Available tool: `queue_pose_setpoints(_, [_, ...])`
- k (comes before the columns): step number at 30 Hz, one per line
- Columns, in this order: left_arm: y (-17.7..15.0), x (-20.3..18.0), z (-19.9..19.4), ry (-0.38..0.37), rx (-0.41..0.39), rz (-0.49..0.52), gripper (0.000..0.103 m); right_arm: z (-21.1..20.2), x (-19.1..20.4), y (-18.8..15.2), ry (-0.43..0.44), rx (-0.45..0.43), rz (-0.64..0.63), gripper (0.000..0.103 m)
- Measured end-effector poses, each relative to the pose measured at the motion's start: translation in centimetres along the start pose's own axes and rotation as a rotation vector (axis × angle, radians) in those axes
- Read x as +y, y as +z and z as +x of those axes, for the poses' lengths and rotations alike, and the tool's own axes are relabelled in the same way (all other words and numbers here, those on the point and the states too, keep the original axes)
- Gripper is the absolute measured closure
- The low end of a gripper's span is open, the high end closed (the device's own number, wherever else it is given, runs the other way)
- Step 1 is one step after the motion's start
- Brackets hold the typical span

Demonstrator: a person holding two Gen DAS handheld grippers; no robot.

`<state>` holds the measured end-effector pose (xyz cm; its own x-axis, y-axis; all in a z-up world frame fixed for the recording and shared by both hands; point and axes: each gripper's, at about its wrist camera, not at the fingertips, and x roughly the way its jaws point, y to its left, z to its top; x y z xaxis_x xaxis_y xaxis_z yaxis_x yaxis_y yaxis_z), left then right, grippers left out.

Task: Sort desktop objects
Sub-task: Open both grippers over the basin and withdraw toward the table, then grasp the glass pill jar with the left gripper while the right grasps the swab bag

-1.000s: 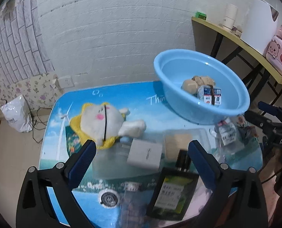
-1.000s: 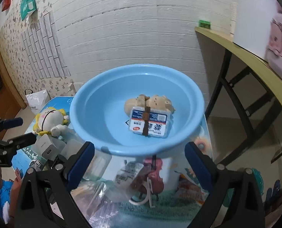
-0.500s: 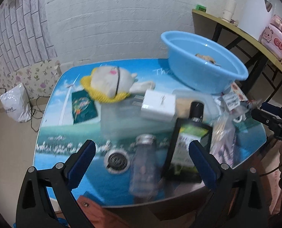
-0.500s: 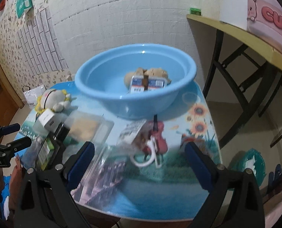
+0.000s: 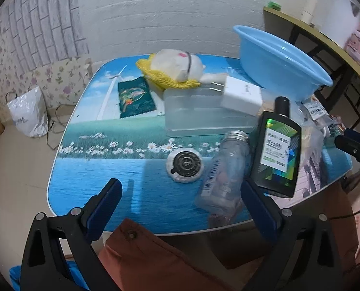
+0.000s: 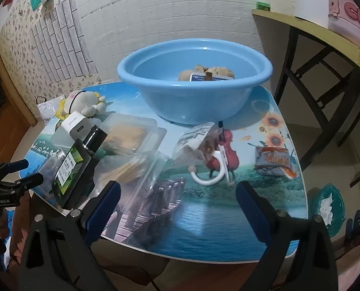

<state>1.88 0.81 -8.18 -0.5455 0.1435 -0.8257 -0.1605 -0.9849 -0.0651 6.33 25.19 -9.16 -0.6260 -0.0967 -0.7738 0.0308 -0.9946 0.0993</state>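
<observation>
The contents of the blue basin [image 5: 279,65] were hidden by its wall in the left wrist view; in the right wrist view only the tops of a small carton [image 6: 210,77] and two tan lumps [image 6: 220,70] were seen above the rim. Label text on the dark bottle [image 5: 275,148] was too small to be read. The clear bag [image 6: 134,169] was blurred, its contents not made out. The pink case [image 6: 349,7] was cut off by the frame edge.
</observation>
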Motion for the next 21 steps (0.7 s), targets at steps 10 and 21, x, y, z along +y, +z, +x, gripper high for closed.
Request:
queue_pose_setpoints(10, [-0.2,-2.9,0.5,-0.067,0.003,0.112,0.064,0.8,1.0,-0.2,0.011,0.018,-0.020,0.005])
queue_pose_setpoints(21, [-0.1,-3.2,1.4,-0.046,-0.010,0.133,0.060,2.2,3.0,-0.2,0.051,0.051,-0.032,0.006])
